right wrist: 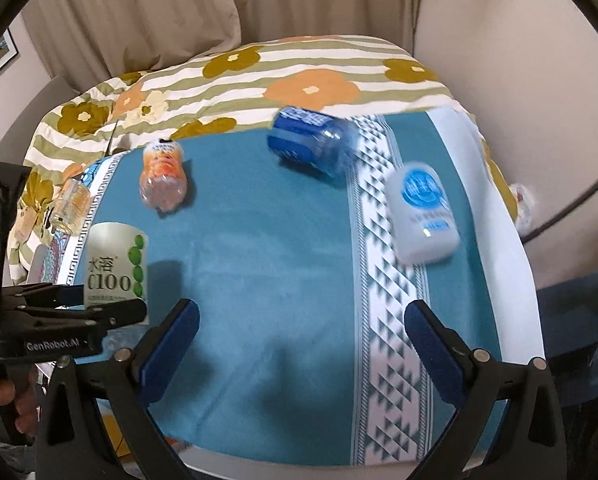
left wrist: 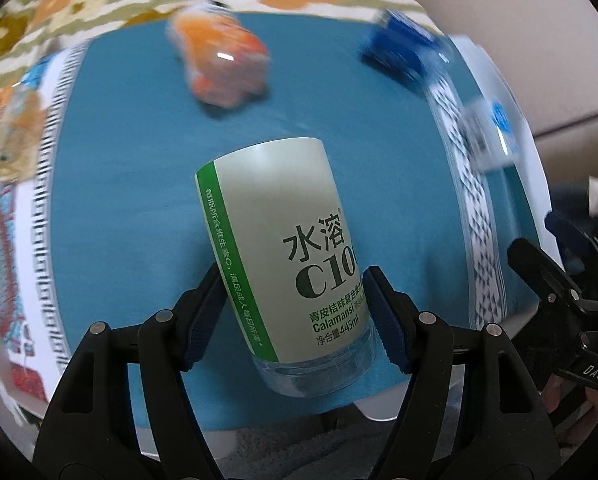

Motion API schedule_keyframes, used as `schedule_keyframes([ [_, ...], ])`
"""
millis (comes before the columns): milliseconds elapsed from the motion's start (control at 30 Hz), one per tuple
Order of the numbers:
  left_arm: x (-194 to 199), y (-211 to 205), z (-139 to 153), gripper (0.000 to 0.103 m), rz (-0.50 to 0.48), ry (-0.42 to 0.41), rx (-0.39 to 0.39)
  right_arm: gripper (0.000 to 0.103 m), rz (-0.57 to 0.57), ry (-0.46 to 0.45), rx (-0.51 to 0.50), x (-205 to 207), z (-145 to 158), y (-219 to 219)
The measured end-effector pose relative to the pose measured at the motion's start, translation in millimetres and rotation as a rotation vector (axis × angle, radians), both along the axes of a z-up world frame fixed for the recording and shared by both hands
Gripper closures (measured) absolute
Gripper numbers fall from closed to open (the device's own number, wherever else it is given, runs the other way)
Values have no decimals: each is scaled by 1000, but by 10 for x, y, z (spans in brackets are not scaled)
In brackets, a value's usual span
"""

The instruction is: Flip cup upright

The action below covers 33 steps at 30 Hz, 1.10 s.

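Your left black two-finger gripper (left wrist: pixel 297 312) has its blue-padded jaws clamped tight; your right black two-finger gripper (right wrist: pixel 301 344) hovers, jaws spread wide apart.

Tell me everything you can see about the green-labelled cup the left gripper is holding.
The cup looks like a cut-off drink bottle: clear plastic, wrapped in a pale green label with a darker green stripe, Chinese characters, "C100", "Calamansi" and "445ml". Its clear ribbed base points toward the camera; the far end looks open in the right wrist view. It is tilted slightly, above the blue cloth. The left gripper is shut on its lower part, one blue pad on each side. Nothing else touches it.
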State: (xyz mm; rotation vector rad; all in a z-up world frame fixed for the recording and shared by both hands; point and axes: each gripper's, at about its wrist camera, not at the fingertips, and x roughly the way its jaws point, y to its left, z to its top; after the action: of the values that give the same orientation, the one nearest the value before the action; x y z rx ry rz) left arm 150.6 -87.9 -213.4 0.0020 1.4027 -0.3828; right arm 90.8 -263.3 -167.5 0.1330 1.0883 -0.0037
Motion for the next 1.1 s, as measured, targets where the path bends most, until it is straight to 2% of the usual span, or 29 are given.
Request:
schedule_keyframes([
  [67,1,-115,-80,29,-40,3,3,1,-10,7,1,-75,-56,-58],
  [200,2,-208,-197,29,-62,1,33,1,-23,26,3,-188,-168,-150],
  [467,-75,-286,-217,27,-88,-23,76,1,-53,30,22,-328,-236,-319],
  [533,-64,-316,-223,22,-83,-23,88,1,-56,29,25,-340,-235,-332],
  [600,-65,-307,-209,8,-71,-31,95,1,-56,25,25,-356,-231,-332],
  [633,-67,-295,-193,8,-65,-35,90,1,-56,24,26,-364,-226,-332],
  [800,-108,-258,-43,8,-42,-64,95,1,-52,12,43,-391,-155,-345],
  [867,-152,-226,68,8,-23,-81,89,1,-39,-1,45,-391,-87,-351],
  [967,-259,-139,305,0,18,-118,76,1,-6,-19,57,-371,43,-351],
  [1100,-377,35,573,0,75,-154,58,1,62,-26,80,-263,227,-310],
])
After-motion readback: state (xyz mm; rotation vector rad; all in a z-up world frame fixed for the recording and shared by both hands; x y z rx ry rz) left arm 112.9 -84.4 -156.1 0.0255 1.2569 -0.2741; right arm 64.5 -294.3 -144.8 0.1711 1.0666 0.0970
